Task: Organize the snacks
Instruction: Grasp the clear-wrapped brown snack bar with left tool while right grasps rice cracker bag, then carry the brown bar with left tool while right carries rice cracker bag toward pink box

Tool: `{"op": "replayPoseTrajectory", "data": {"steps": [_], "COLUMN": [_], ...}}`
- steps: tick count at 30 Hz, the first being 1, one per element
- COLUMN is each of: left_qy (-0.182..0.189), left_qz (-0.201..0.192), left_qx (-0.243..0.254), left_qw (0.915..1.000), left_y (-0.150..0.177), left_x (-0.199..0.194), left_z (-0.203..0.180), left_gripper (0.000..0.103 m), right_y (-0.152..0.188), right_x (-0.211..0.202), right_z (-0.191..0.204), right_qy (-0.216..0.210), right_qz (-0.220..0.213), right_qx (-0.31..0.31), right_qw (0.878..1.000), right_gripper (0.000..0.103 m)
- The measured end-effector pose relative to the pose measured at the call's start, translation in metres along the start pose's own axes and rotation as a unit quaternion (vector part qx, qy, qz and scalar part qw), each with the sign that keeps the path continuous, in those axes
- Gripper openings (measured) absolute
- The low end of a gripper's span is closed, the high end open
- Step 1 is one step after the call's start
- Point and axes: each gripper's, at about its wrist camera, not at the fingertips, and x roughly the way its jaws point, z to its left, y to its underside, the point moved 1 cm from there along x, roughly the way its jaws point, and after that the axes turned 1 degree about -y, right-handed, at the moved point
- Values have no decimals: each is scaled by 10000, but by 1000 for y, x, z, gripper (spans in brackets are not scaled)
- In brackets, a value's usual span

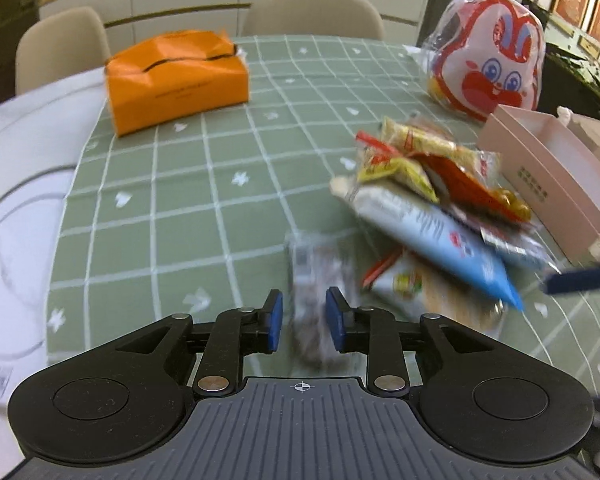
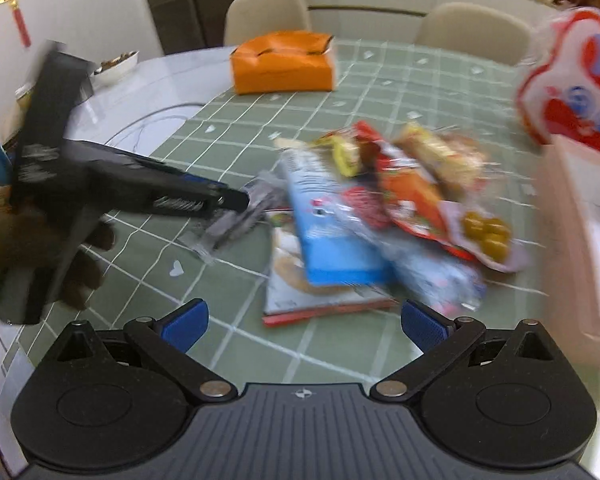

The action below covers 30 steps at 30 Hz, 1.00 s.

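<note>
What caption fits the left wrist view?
Left claw shut on grey snack packet beside the snack pile.

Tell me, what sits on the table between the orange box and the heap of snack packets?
Nothing: in both wrist views only bare green checked tablecloth lies between the orange box and the snack packets.

In the left wrist view, the snack heap (image 1: 440, 208) lies right of centre on the tablecloth (image 1: 204, 184), the tissue box (image 1: 176, 80) upper left, the rabbit bag (image 1: 488, 56) upper right, the open box (image 1: 556, 172) at the right edge.
</note>
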Motion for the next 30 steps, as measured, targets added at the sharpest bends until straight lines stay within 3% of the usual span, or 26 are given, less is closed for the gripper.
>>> {"op": "replayPoseTrajectory", "data": {"steps": [5,8,12,18,22,26,30], "left_qy": [169,311,556,330,184,-203,-482], "left_qz": [97,113,146,287,329,316,389], "left_qx": [-516,-751,-1016,-499,-391,-186,-356], "left_qw": [9985,9966,9932,9978,9985,9991,9974], "left_y": [12,10,-4,-24,-37,-48,-56], "left_x": [-15,-11,6,20,30,39,42], "left_z": [23,24,20,-6,-24,-43,-57], "left_gripper": [27,27,28,32,32,33,32], "right_y": [-16,-17,-5,44,71,81,87], "right_x": [46,56,35,-17,-41,-45,-44], "right_z": [0,-3,-6,-21,-41,-58,-67], "right_qy": [348,454,362,663,899,595,168], "right_qz": [19,107,65,173,192,252,107], "right_qx": [-189,-178,-42,107,175,290,97], "right_qw": [9992,9988,9993,9976,9956,9975,9998], "right_gripper": [102,85,75,73,74,88,100]}}
